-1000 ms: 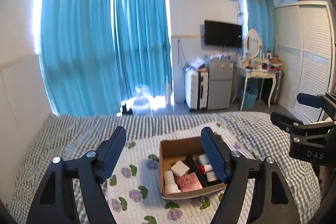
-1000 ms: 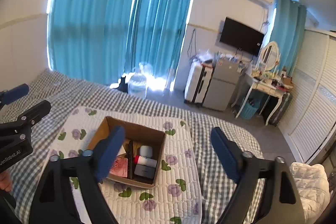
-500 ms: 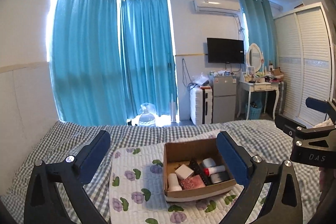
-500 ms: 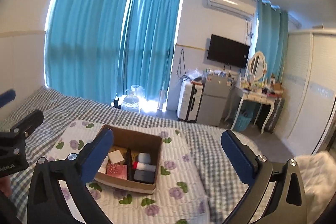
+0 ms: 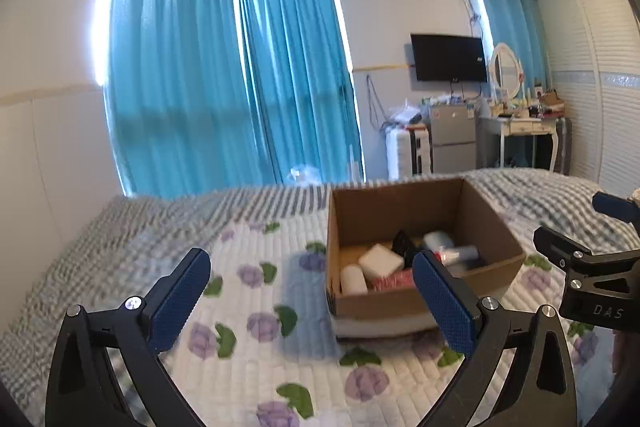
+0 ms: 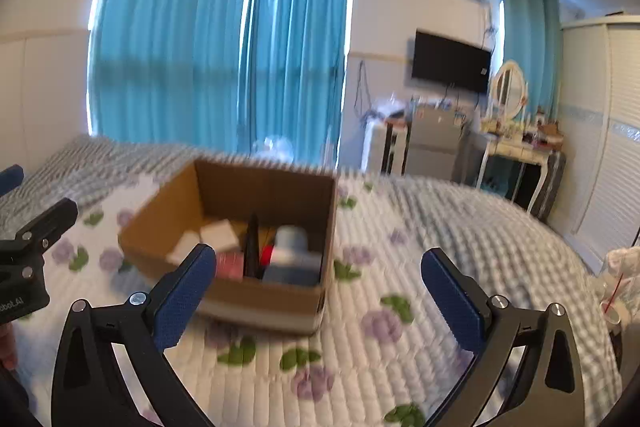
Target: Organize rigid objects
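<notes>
The left hand-held gripper (image 5: 310, 293) is spread wide and holds nothing, hovering over the flowered quilt (image 5: 256, 307) that covers the bed (image 5: 160, 223). Its left finger lies over bare quilt, while its right finger overlaps the near front wall of the cardboard box (image 5: 492, 227), so the box sits ahead of this gripper and toward its right side. Inside the box lie a white cylinder (image 5: 353, 279), a white block (image 5: 380, 259), a red patterned packet (image 5: 392, 279), a black upright piece (image 5: 402, 243) and a pale bottle with a red band (image 5: 456, 254).

Further right, the right hand-held gripper (image 6: 320, 289) is likewise spread wide and empty. From its camera the box (image 6: 168, 227) sits ahead and to the left: the left finger overlaps the box's near wall, and the right finger hangs over open quilt (image 6: 400, 267), well apart from the box. This view is blurred, so the contents read only as white, pink, black and grey shapes.
</notes>
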A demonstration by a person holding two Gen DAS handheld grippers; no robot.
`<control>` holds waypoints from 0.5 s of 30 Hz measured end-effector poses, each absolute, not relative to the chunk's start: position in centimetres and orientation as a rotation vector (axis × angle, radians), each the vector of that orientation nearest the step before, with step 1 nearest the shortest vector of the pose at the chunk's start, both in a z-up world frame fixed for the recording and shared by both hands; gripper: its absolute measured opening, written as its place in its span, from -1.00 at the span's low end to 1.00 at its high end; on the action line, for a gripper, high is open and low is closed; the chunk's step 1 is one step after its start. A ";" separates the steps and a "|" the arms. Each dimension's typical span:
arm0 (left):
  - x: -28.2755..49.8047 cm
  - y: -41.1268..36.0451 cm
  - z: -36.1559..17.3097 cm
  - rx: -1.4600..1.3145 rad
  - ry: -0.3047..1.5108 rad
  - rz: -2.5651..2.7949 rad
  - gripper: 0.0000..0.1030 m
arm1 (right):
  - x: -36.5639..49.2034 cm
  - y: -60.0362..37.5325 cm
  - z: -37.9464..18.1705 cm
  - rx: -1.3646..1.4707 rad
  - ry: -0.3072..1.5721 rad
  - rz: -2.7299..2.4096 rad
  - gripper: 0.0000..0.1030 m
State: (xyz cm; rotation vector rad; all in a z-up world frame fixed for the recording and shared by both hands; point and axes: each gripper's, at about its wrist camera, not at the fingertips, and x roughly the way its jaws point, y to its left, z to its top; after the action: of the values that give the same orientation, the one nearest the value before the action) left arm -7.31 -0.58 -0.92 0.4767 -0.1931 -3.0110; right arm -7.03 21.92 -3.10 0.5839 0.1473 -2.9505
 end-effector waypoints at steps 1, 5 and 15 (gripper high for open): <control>-7.5 -0.6 -1.1 0.493 -0.176 -3.006 1.00 | -7.2 22.0 -3.4 0.602 0.138 -2.950 1.00; -7.6 -0.9 -1.5 0.509 -0.141 -2.985 1.00 | -6.8 22.1 -3.4 0.581 0.139 -2.968 1.00; -7.9 -1.2 -2.0 0.533 -0.124 -2.985 1.00 | -6.4 22.4 -2.9 0.573 0.107 -2.981 1.00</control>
State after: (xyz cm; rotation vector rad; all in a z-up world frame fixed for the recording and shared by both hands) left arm -7.87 -1.23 -2.02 0.5330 -0.1241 -2.9851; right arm -6.42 22.40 -2.91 0.5728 0.1068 -2.9813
